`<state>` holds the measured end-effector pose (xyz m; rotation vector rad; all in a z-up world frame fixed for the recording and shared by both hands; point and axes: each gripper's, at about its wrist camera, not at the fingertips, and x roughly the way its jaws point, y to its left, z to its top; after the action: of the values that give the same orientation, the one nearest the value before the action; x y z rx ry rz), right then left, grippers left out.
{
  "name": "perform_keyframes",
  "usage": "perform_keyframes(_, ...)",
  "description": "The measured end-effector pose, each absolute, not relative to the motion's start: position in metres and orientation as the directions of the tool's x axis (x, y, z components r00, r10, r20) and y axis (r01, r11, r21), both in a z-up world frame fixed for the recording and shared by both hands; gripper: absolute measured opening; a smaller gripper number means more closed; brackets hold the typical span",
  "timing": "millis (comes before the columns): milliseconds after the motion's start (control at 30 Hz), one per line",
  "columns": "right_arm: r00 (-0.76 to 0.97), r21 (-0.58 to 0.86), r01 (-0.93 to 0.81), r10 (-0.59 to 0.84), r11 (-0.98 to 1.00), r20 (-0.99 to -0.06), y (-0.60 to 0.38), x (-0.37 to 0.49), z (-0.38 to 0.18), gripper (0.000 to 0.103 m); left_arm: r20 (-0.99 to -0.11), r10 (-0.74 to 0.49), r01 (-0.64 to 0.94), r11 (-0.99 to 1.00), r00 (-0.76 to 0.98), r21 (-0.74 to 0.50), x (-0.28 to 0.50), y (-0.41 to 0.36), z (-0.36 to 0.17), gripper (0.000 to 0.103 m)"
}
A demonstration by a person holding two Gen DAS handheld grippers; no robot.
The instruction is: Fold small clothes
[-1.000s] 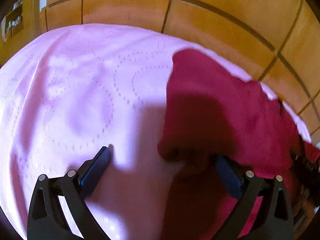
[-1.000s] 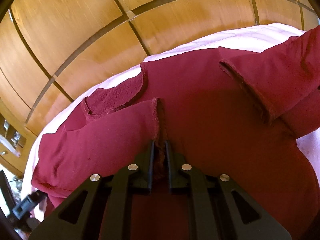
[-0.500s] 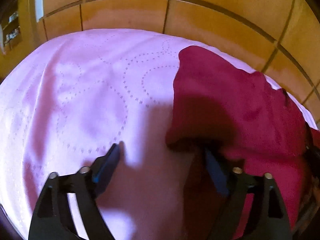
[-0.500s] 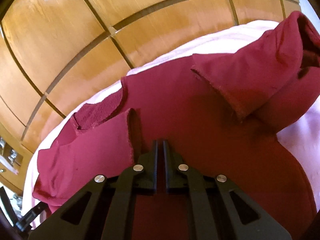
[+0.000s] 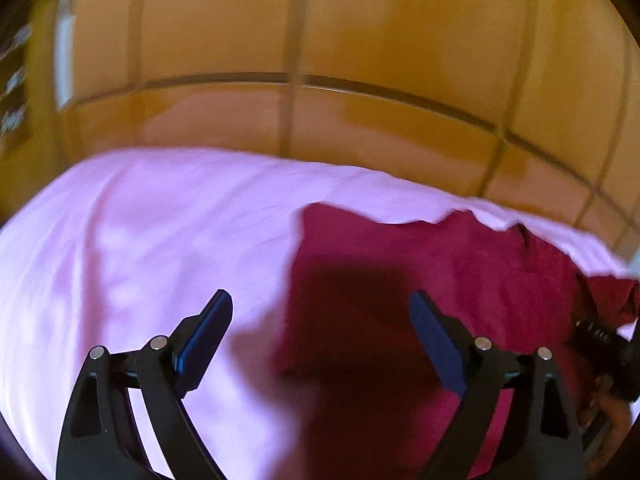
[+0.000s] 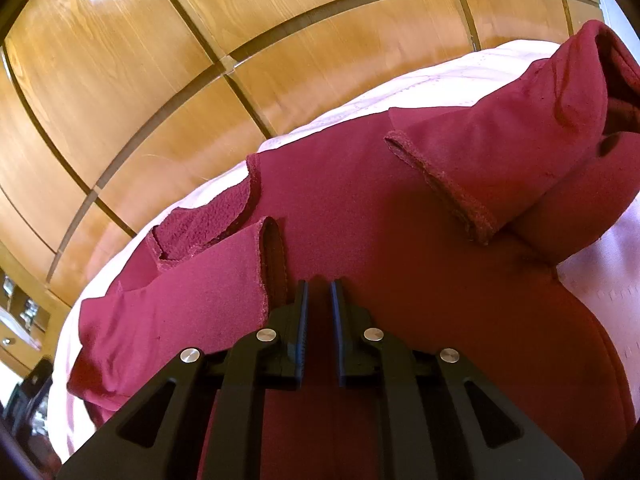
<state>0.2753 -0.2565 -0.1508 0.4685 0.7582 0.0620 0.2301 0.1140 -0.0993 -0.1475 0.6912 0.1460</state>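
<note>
Since a second ago the left gripper [image 5: 320, 312] has lifted back from the garment [image 5: 460, 280], so more wall shows above the bed; its jaws are spread wide with nothing between them, one finger over the sheet [image 5: 140, 240], the other over red cloth. That view is blurred. Over the same second the right gripper [image 6: 319, 286] has let go of the seam it was pinching: its jaws now stand narrowly apart, and the seam edge [image 6: 272, 248] lies just to their left, with cloth beneath the tips.

A pale pink sheet with a faint dotted pattern covers the bed. Behind it rises a wall [image 6: 160, 100] of glossy wooden panels split by dark grooves. At the far left edge of the right view some shelving with small items shows, too small to make out.

The red garment lies spread on the sheet near the wall side. One sleeve [image 6: 500, 160] is folded over the body, its hemmed cuff turned up. The fuzzy inner side shows at the open collar [image 6: 200, 228].
</note>
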Motion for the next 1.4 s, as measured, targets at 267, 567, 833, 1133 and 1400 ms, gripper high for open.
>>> perform_keyframes(267,0.746,0.471,0.081,0.260,0.878,-0.613,-0.260,0.272,-0.150,0.034,-0.759,0.125,-0.111,0.991,0.639,0.070,0.275,0.061,-0.153,0.088)
perform_keyframes(567,0.799,0.483,0.151,0.181,0.862,-0.573,-0.274,0.244,-0.138,0.066,-0.761,0.099,-0.110,0.993,0.641,0.037,0.274,0.064,-0.155,0.091)
perform_keyframes(833,0.710,0.246,0.310,-0.052,0.918,-0.702,-0.302,0.217,-0.125,0.084,-0.791,0.103,-0.098,0.994,0.604,0.055,0.275,0.066,-0.144,0.095)
perform_keyframes(1133,0.513,-0.030,0.619,-0.433,0.785,-0.741,-0.351,0.194,-0.133,0.085,-0.706,-0.171,0.007,0.974,0.687,-0.228,0.250,0.021,-0.090,0.094)
perform_keyframes(1400,0.487,-0.015,0.647,-0.427,0.763,-0.762,-0.359,0.194,-0.142,0.095,-0.707,-0.455,0.225,0.889,0.541,-0.400,0.281,-0.075,-0.096,0.085)
